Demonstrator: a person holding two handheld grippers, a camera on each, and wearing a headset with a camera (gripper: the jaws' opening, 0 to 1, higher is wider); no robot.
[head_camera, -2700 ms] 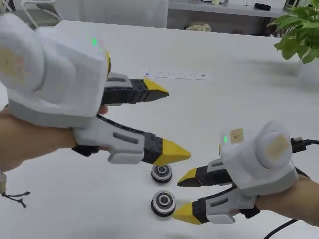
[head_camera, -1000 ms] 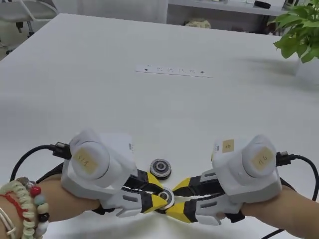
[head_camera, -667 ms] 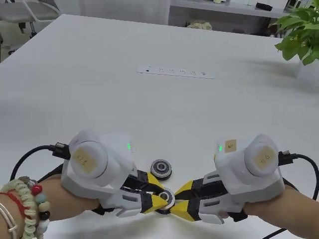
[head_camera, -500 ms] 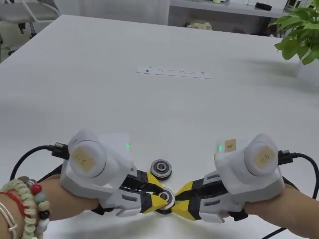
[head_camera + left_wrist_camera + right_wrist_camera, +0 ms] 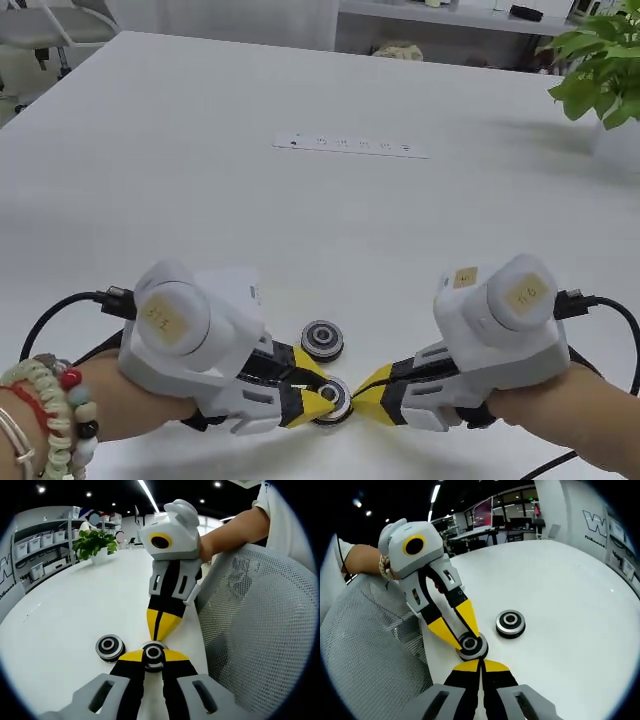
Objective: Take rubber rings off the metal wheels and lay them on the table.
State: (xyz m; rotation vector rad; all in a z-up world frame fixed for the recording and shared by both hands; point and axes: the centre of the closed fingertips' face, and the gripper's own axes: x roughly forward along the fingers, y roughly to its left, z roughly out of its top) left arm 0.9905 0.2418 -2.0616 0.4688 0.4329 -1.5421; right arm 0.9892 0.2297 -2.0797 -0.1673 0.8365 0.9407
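At the left, a hand (image 5: 140,405) with beaded bracelets (image 5: 45,400) at the wrist is held low over the white table (image 5: 300,230). The left gripper (image 5: 318,392) is pointed rightward along the surface. Its jaws are clamped on the near wheel (image 5: 335,397), with 1 yellow tip on each side of it, as is seen in the left gripper view. The wheel is kept down at the tabletop, close to the table's near edge.

From the opposite side the right gripper (image 5: 358,397) is levelled at the same wheel, with the right hand (image 5: 545,410) low behind it. Its 2 jaws are pressed together and their tips are set against the wheel's rim. Whether anything is pinched between them cannot be told.

A second wheel (image 5: 322,339) lies flat just beyond the near one, apart from both grippers, with its dark rubber ring (image 5: 510,633) on it. A power strip (image 5: 348,146) lies well across the table. A potted plant (image 5: 600,60) stands at the far right. A mesh chair back (image 5: 260,630) is seen close behind the table edge.
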